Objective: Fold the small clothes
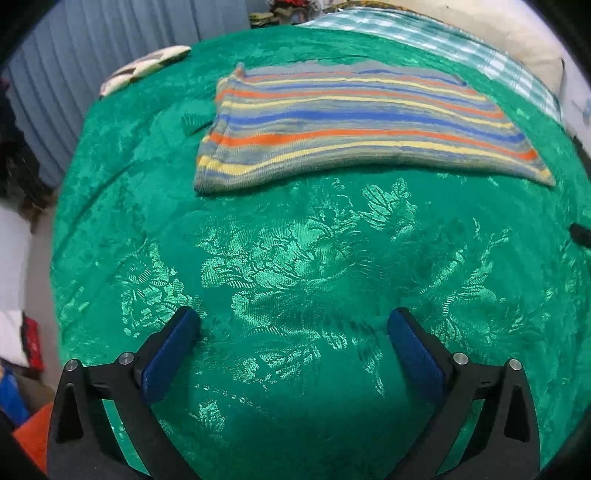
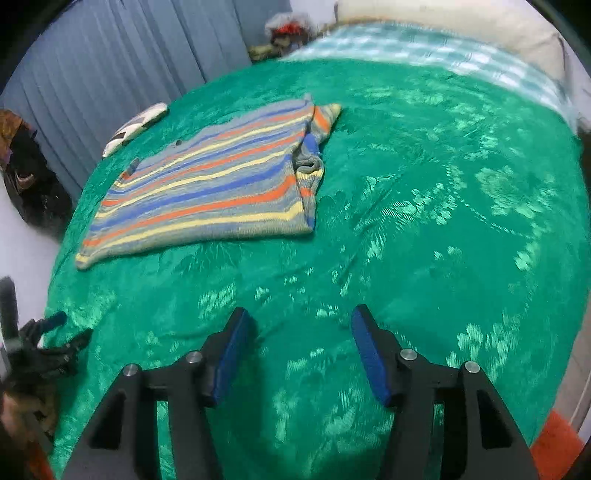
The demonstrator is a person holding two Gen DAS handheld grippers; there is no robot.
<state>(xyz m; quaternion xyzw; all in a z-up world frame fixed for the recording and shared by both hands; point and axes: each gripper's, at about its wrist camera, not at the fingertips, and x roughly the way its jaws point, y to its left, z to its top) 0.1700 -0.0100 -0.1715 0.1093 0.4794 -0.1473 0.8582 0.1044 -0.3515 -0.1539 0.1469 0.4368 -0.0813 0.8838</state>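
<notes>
A striped knitted garment (image 1: 354, 122) in grey, blue, orange and yellow lies folded flat on the green bedspread (image 1: 295, 258). In the right wrist view the same garment (image 2: 207, 188) sits at the left, with a sleeve bunched along its right edge. My left gripper (image 1: 293, 321) hovers over bare bedspread short of the garment, jaws wide open and nothing between them. My right gripper (image 2: 303, 321) stands open over bare bedspread to the right of and nearer than the garment, empty too. The left gripper (image 2: 55, 332) shows at the left edge of the right wrist view.
A black-and-white patterned cloth (image 1: 144, 68) lies near the bed's far left edge. A checked sheet (image 1: 443, 40) and a cream pillow (image 1: 509, 33) lie at the head. Blue-grey curtains (image 2: 122, 62) hang behind. A dark bag (image 2: 33, 177) sits on the floor at left.
</notes>
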